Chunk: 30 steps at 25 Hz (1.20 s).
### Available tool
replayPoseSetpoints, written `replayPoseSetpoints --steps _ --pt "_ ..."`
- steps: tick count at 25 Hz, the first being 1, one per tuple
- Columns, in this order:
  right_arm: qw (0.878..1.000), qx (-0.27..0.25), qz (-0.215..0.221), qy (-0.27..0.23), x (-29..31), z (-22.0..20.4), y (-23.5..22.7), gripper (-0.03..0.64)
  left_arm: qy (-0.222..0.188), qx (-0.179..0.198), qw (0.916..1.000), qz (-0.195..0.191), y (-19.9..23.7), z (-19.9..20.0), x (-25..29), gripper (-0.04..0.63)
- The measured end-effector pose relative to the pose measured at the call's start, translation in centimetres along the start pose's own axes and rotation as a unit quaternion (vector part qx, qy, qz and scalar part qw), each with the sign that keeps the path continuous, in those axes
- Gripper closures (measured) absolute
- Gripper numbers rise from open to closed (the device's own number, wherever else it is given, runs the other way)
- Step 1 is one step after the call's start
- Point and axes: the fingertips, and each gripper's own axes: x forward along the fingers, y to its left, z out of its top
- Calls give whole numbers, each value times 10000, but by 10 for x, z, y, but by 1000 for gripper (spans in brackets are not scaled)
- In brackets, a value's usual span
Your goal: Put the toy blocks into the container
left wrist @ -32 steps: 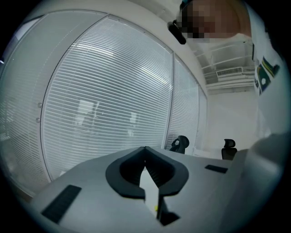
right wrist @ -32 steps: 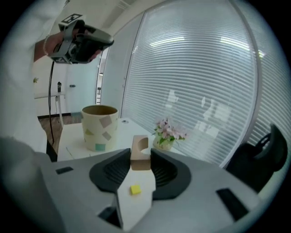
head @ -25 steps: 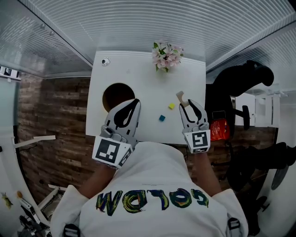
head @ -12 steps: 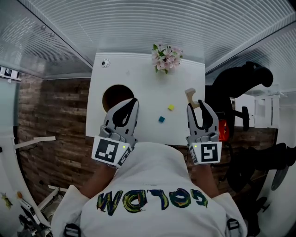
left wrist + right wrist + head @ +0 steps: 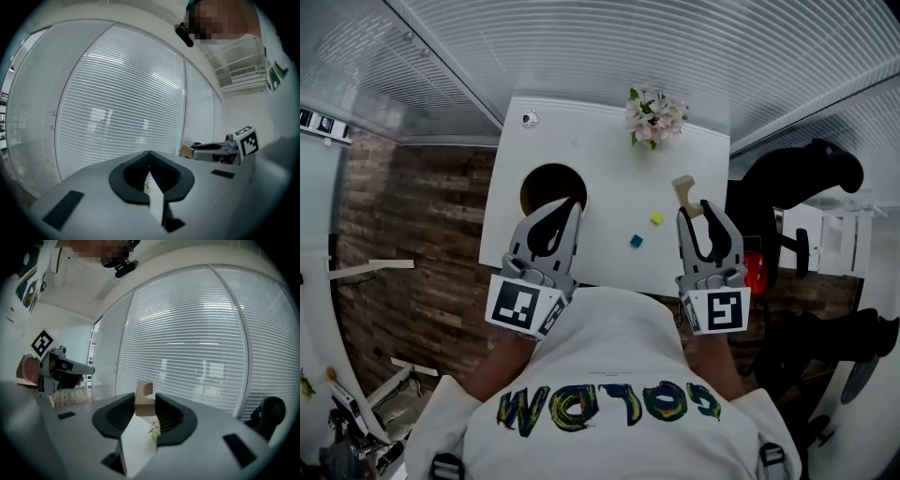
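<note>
So the right gripper [image 5: 695,208] is clamped on a pale wooden block [image 5: 684,191] and holding it up in the air, out over the right edge of the desk [image 5: 600,169]. The block sticks out past the jaw tips with its long axis pointing toward the far edge. It looks like an arch-shaped piece with a notch cut in it.

What matters next is the sideways gap. The dark round container [image 5: 528,186] sits by the left edge, so from the held block it's a straight run left across the desk. I honestly can't tell from here whether it's a bowl or something sunk into the top.

The left gripper [image 5: 570,206] is way nearer, hovering right at the container's near rim, but its jaws are pressed together with nothing in them. So I'd guess the right hand does the carrying.

A yellow block [image 5: 657,218] and a blue block [image 5: 636,241] are still lying on the desk between the two grippers, toward the near edge.

Compared with a second ago, the right gripper was down low with the wooden piece just beside the yellow one. Now it's lifted clear and pulled out to the right, with the same grip. The left one basically hasn't budged.
</note>
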Motion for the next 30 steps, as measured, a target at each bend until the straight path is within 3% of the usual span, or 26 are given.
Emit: replayPoseSetpoints --steps 10,18,30 --pt "9953 -64 939 -229 36 19 68 472 -44 -152 9963 847 46 -4 -54 588" --pt "9907 -153 1338 -215 52 20 97 472 -19 -178 9951 974 54 -5 -67 588" --pt "9660 -645 2439 558 144 -76 197 472 -66 -170 9941 1066 63 -4 -73 588"
